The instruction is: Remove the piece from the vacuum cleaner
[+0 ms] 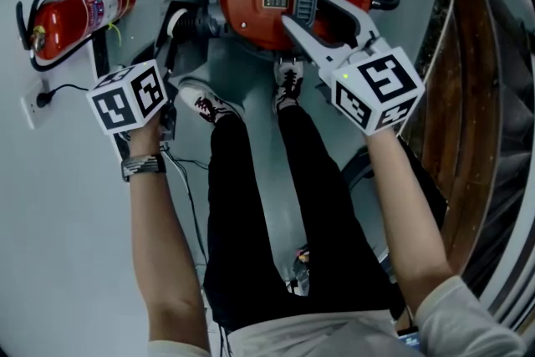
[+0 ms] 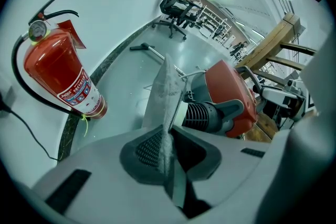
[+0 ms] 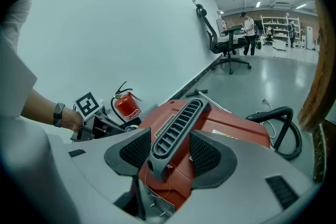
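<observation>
Pads of the left tongs point(image 2: 169, 149) pinch a thin grey, fabric-like piece point(image 2: 163, 92), which sticks up just beside the red vacuum cleaner point(image 2: 233, 94) on the floor. The right tongs point(image 3: 171, 150) are clamped on the cleaner's dark ribbed handle point(image 3: 181, 115). A fire extinguisher point(image 2: 63, 78) sits by the wall.

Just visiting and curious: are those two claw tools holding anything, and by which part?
The left gripper pinches a flat grey felt-like piece by its lower edge. The right gripper grips the red vacuum cleaner by its ribbed grey handle.
</observation>
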A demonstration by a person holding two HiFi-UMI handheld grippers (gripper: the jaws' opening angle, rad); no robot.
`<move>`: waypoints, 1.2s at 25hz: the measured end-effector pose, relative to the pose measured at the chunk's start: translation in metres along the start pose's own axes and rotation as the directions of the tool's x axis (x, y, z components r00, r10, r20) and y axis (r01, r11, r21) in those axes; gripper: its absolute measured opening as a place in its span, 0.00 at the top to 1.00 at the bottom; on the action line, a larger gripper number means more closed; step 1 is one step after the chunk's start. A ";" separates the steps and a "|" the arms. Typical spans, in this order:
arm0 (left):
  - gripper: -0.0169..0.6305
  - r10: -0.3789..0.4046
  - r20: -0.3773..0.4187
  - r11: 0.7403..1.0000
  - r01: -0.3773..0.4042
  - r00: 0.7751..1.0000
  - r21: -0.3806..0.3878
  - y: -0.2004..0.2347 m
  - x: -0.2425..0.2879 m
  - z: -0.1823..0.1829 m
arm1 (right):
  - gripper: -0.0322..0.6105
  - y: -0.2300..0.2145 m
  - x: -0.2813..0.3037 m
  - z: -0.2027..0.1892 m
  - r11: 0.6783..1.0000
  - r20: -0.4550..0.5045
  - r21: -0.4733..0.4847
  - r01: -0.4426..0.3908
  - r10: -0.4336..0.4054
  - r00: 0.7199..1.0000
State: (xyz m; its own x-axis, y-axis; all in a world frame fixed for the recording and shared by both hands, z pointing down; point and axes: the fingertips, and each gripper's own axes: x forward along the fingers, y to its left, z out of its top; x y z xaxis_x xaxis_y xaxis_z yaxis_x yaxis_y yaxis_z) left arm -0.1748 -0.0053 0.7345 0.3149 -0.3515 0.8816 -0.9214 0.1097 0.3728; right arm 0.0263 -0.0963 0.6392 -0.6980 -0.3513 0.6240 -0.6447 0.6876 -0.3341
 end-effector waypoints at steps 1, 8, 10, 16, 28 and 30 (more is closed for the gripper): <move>0.92 0.000 -0.001 1.000 0.000 1.000 0.002 0.000 0.000 0.000 | 0.60 0.000 0.000 0.000 1.000 0.001 0.002 0.001 -0.001 1.000; 0.92 0.011 -0.001 1.000 -0.011 1.000 0.013 0.002 0.001 0.001 | 0.60 0.000 0.001 0.000 1.000 -0.004 0.005 0.001 -0.001 1.000; 0.92 0.018 0.004 1.000 -0.018 1.000 0.008 0.002 0.001 0.001 | 0.60 0.000 0.000 0.000 1.000 -0.002 0.007 0.004 -0.004 1.000; 0.91 0.022 0.007 1.000 -0.022 1.000 -0.005 0.003 0.001 0.001 | 0.60 -0.001 0.000 -0.001 1.000 -0.005 0.002 0.004 -0.004 1.000; 0.94 0.075 0.023 0.997 -0.075 0.997 -0.014 0.014 0.004 0.001 | 0.60 0.000 0.000 -0.001 1.000 -0.002 0.013 0.001 -0.001 1.000; 0.94 0.077 0.031 0.997 -0.077 0.997 -0.007 0.018 0.003 0.001 | 0.60 0.000 -0.001 0.000 1.000 0.002 0.015 0.005 -0.005 1.000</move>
State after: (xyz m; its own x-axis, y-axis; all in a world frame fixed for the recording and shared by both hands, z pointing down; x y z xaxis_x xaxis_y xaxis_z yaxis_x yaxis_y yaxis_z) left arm -0.1905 -0.0050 0.7436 0.2357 -0.3704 0.8985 -0.9413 0.1428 0.3058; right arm 0.0275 -0.0959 0.6388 -0.6954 -0.3560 0.6242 -0.6528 0.6760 -0.3418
